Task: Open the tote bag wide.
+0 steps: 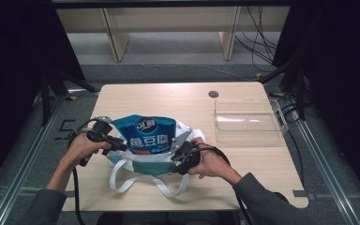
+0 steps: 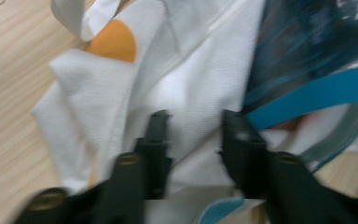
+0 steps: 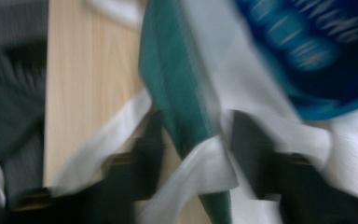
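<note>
White cloth bag (image 1: 136, 161) under blue snack pouch (image 1: 146, 135) | left gripper (image 1: 120, 144) parted at bag's left edge | right gripper (image 1: 174, 159) parted astride bag's green hem

I can't read the small print on the blue snack pouch (image 1: 144, 135); its lower part sinks out of sight inside the white cloth bag (image 1: 140, 164). Motion blur smears my right gripper (image 3: 193, 140) view, so whether its jaws pinch the bag's teal edge stays unclear.
</note>
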